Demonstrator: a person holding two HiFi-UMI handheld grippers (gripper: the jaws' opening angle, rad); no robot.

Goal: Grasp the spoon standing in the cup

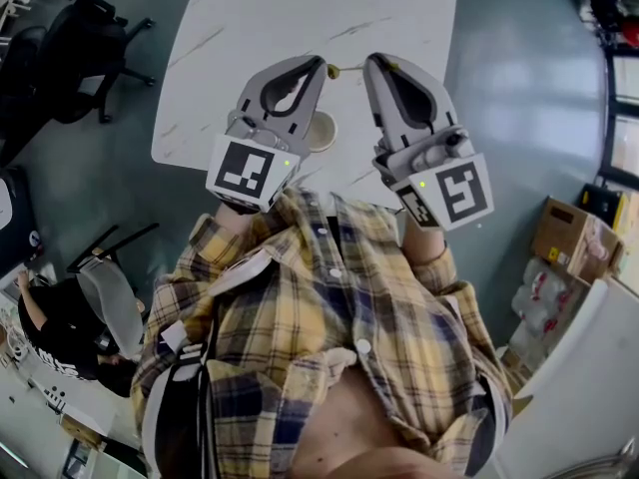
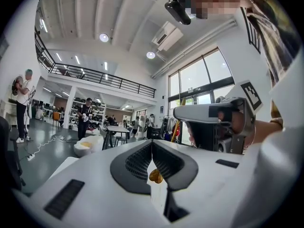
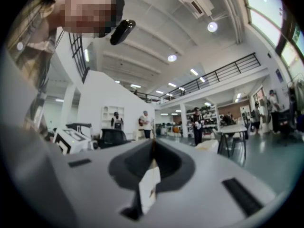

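Where the white marbled bench [image 1: 250,28] stands on a grey-blue floor [image 1: 519,98], a black office chair [image 1: 85,48] sits off to its left and cardboard boxes [image 1: 569,233] stand at the right edge. The right gripper [image 1: 372,59] has its fingers closed on the spoon [image 1: 333,69]. The spoon's golden end hangs just beside the left gripper [image 1: 319,63], whose fingers are pressed together and empty. The cup [image 1: 323,134] on the bench is half hidden under the left gripper's body. The spoon's thin stem is hard to trace.
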